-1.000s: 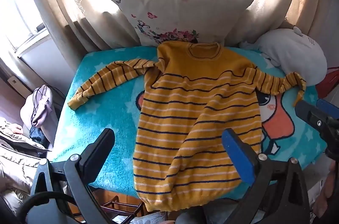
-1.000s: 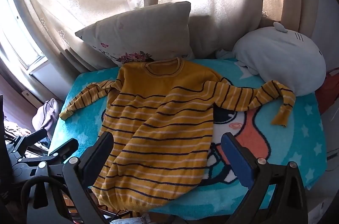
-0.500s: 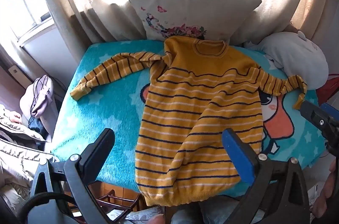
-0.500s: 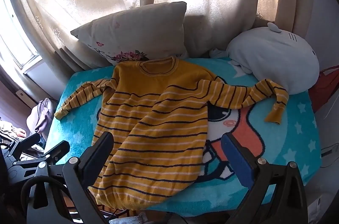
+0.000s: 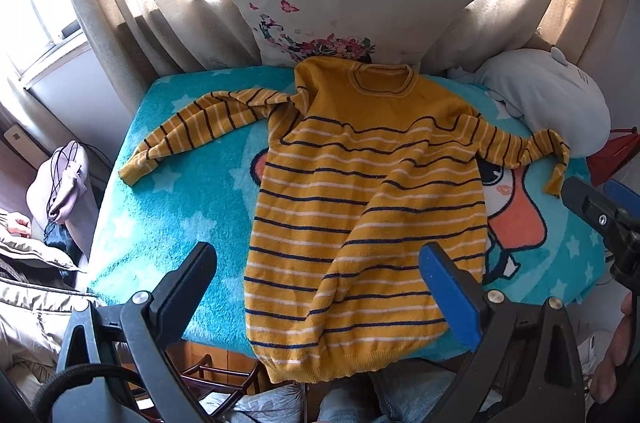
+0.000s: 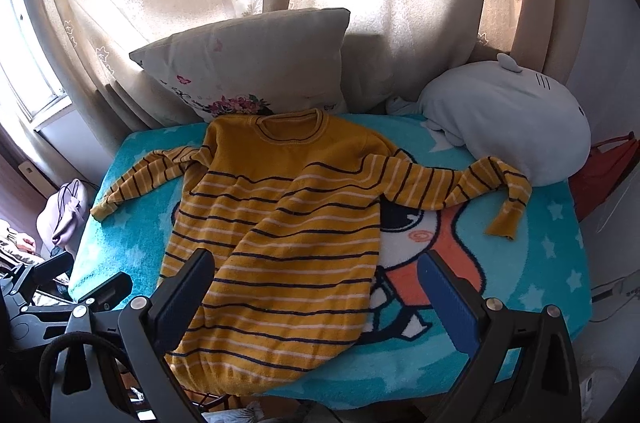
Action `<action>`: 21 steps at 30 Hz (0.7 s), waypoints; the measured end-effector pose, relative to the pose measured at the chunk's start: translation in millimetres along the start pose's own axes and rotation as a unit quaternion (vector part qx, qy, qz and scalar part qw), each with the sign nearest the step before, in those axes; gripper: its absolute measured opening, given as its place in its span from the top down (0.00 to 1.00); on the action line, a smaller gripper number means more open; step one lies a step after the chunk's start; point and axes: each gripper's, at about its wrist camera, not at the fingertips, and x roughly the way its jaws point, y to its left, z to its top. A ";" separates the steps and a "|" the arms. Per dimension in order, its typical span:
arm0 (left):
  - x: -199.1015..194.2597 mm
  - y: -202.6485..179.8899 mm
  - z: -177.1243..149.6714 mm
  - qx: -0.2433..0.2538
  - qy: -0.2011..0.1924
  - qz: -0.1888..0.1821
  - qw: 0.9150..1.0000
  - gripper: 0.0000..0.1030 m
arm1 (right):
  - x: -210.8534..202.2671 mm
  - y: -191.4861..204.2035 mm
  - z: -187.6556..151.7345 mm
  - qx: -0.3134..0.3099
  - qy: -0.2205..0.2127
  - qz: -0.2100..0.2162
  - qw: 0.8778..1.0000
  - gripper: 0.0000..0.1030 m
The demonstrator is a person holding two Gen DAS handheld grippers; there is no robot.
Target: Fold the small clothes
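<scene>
A yellow sweater with dark and white stripes [image 5: 360, 191] lies spread face up on a turquoise blanket [image 5: 172, 215], collar at the far side, hem hanging over the near edge. Its left sleeve [image 5: 200, 131] stretches left; its right sleeve [image 6: 460, 183] stretches right with the cuff folded down. The sweater also shows in the right wrist view [image 6: 280, 235]. My left gripper [image 5: 320, 287] is open and empty above the hem. My right gripper [image 6: 316, 291] is open and empty above the lower right of the sweater; it also shows at the right edge of the left wrist view [image 5: 600, 211].
A beige flowered pillow [image 5: 344, 11] leans on the curtains behind the collar. A pale blue plush cushion [image 6: 508, 127] sits at the far right, touching the right sleeve. Clothes and a bag [image 5: 60, 179] lie left of the blanket. A red object [image 6: 600, 171] is at the right.
Both grippers have moved forward and a little up over the sweater, so it sits lower and larger in view. The sweater itself has not moved. Both grippers stay open.
</scene>
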 end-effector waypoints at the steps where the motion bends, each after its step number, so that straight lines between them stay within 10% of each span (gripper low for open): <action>1: 0.5 -0.6 0.0 -0.001 -0.001 -0.001 1.000 0.02 | 0.0 -0.1 0.1 0.001 0.000 0.000 1.000 0.00; 21: 0.3 1.0 -1.0 0.002 0.001 -0.001 1.000 0.02 | 4.1 -4.9 0.5 0.005 0.005 -0.003 1.000 0.00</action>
